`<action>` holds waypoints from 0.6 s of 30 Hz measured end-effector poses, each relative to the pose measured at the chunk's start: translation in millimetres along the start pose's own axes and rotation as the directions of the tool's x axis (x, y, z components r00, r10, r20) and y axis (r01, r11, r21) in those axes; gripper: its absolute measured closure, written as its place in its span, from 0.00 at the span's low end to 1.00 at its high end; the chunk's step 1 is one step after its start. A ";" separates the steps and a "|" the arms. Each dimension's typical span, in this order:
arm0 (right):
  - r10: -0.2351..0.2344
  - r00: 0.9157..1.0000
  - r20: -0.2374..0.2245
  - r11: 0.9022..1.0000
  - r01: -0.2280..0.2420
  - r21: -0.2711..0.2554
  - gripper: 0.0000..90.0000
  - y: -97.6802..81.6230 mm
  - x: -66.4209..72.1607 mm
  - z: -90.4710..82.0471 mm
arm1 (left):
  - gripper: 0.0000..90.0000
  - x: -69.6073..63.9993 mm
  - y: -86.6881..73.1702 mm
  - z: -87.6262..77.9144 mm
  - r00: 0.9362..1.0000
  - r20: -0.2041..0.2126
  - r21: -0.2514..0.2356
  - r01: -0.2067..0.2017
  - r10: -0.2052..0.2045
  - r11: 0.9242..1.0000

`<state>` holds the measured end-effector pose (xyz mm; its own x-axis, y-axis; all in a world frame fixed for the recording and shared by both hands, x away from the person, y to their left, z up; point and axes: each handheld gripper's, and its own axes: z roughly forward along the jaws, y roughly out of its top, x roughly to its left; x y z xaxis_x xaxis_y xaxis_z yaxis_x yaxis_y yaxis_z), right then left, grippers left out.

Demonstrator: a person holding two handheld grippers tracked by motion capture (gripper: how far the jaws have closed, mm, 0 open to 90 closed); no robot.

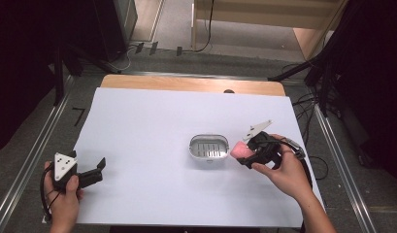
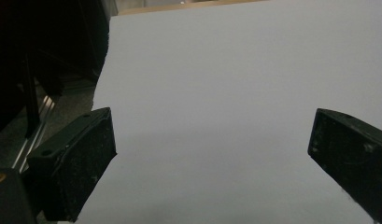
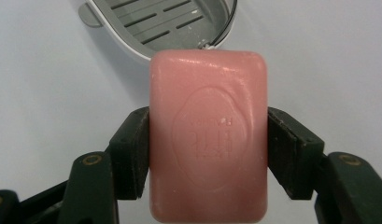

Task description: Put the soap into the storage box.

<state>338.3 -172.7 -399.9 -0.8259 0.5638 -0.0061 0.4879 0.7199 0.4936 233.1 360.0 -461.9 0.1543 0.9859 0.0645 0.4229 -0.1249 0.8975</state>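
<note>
A pink bar of soap (image 3: 208, 135) is clamped between the jaws of my right gripper (image 3: 207, 149), which is shut on its two long sides. In the high view the pink soap (image 1: 240, 151) hangs just right of a grey slotted soap dish (image 1: 209, 147) on the white sheet, with the right gripper (image 1: 249, 153) behind it. The soap dish (image 3: 165, 21) lies just beyond the bar in the right gripper view. My left gripper (image 1: 96, 171) rests at the sheet's left edge, open, with nothing between its jaws (image 2: 212, 149).
A white sheet (image 1: 152, 131) covers most of the wooden table (image 1: 186, 83). Metal rails (image 1: 31, 160) run along both sides of the table, and cables lie on the floor at the far right.
</note>
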 end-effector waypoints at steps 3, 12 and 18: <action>-0.011 1.000 -0.002 1.000 0.011 -0.007 0.43 0.8 -0.2 -4.6 | 0.01 0.4 0.1 0.0 1.000 0.001 0.002 0.004 -0.004 1.000; -0.089 0.996 -0.015 0.996 0.089 -0.026 0.43 8.7 2.4 -6.9 | 0.01 -0.1 -0.3 -0.6 1.000 0.002 -0.006 -0.001 0.001 1.000; -0.129 0.992 -0.015 0.991 0.128 -0.029 0.43 16.3 6.1 -1.0 | 0.01 -0.6 -0.4 -0.9 1.000 0.002 -0.008 -0.005 0.005 1.000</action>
<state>340.9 -158.0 -391.0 -0.8859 0.4605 -0.0564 0.3696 0.7740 0.5141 232.1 359.5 -461.9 0.1579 0.9851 0.0685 0.4151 -0.1292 0.9005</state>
